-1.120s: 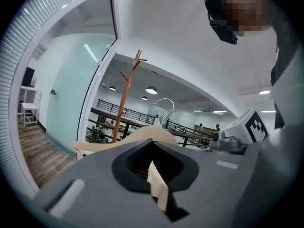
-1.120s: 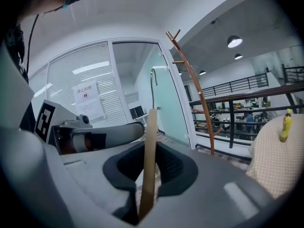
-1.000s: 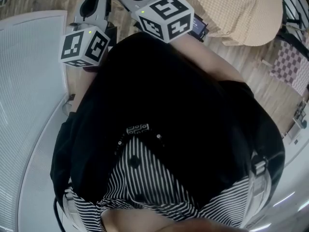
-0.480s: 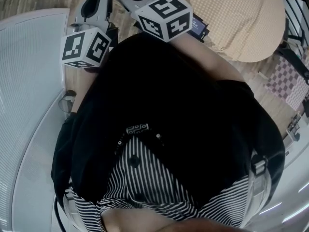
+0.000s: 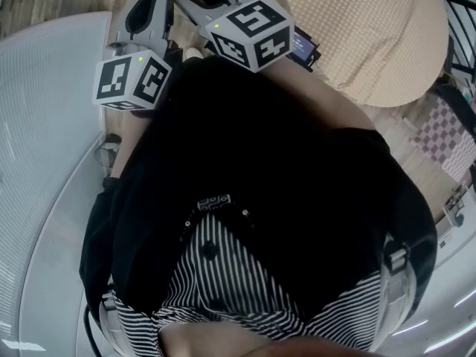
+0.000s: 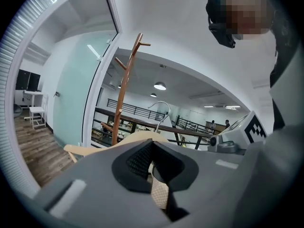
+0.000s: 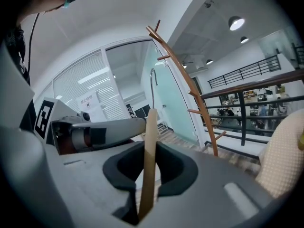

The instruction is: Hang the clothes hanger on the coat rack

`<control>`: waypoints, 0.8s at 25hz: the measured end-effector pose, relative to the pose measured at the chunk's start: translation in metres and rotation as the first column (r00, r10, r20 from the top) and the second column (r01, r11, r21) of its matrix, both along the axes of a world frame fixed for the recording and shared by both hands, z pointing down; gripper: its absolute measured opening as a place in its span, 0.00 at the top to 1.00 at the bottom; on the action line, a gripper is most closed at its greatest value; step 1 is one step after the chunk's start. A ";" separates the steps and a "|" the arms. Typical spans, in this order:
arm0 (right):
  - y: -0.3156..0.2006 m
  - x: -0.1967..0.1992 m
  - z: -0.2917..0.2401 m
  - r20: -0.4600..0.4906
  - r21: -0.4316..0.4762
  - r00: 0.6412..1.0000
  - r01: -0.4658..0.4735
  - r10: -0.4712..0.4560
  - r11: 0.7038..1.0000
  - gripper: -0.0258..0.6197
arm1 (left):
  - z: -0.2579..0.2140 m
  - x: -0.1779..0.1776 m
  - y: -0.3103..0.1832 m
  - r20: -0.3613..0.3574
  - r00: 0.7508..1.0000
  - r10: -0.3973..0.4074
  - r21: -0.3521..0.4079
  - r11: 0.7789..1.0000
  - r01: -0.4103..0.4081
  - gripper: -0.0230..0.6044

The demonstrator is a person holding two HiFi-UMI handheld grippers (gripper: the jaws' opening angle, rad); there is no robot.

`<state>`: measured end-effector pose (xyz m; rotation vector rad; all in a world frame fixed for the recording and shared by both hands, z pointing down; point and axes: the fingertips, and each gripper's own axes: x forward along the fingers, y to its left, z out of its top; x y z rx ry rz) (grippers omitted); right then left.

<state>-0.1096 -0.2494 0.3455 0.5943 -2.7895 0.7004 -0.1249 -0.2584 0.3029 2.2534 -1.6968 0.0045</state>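
A wooden clothes hanger (image 7: 150, 146) with a metal hook (image 7: 153, 85) carries a cream garment (image 5: 357, 28). My right gripper (image 7: 151, 167) is shut on the hanger's wooden arm, which stands edge-on between the pads. In the left gripper view the hanger (image 6: 118, 144) and its hook (image 6: 161, 109) lie just past my left gripper (image 6: 152, 164), shut on a strip of the cream garment (image 6: 159, 193). The wooden coat rack (image 6: 126, 80) stands ahead, apart from the hanger; in the right gripper view the coat rack (image 7: 190, 89) rises behind the hook. Both marker cubes (image 5: 130, 80) (image 5: 249, 32) show at the head view's top.
A white ribbed partition (image 5: 37, 125) curves along the left. Behind the rack is a glass wall (image 6: 71, 94), and a dark railing (image 7: 247, 103) runs past it. The floor is wooden planks (image 6: 33, 146). The person's black jacket (image 5: 260, 199) fills the head view's middle.
The floor and the white partition have slid through the head view as the person carries the hanger along. Both grippers keep their hold and their places relative to each other.
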 end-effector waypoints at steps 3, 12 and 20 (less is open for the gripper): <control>-0.019 0.015 0.004 0.015 -0.028 1.000 -0.017 0.018 0.999 0.87 | 0.002 0.015 -0.018 0.021 1.000 0.017 -0.018 1.000 -0.016 0.96; -0.058 0.029 0.014 -0.040 -0.026 0.995 -0.090 0.089 0.996 0.87 | -0.001 0.027 -0.072 -0.003 0.992 0.122 0.019 0.992 -0.122 0.96; -0.103 -0.006 0.002 -0.075 0.023 0.986 -0.148 0.149 0.989 0.87 | -0.025 -0.003 -0.119 -0.001 0.976 0.216 0.096 0.972 -0.215 0.96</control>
